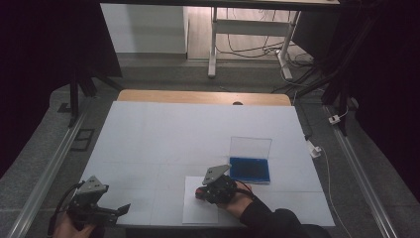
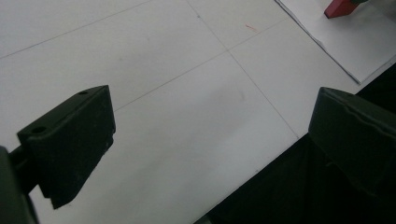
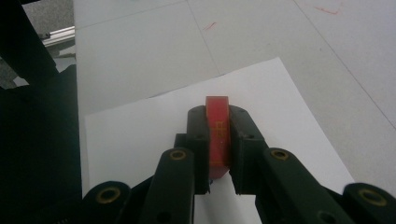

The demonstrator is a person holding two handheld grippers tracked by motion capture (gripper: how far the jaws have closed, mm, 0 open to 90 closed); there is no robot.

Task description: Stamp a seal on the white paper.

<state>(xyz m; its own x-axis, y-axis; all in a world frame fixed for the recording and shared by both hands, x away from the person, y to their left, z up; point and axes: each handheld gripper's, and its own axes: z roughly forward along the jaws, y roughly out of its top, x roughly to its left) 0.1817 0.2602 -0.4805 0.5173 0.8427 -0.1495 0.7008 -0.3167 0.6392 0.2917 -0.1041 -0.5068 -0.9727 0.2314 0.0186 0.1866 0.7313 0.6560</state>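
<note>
Right gripper [image 1: 203,192] is pinching a small red block [image 3: 218,135], jaws pressed tight on both flat sides. Looks like a stamp; yellowish markings on its narrow face, too small to read. In the right gripper view the block stands on edge between the pads, its far end poking out past the jaw tips. It sits over the white sheet of paper [image 1: 192,212] at the near edge of the table [image 1: 148,129], centre-right. Can't tell if it touches the paper.

Blue ink pad case [image 1: 250,168] with its clear lid up sits just beyond and right of the right gripper, apart from it.

Left gripper [image 1: 119,210] is at the near left corner, jaws spread wide, nothing between them. Its own view shows the red block at far right, on the paper.
</note>
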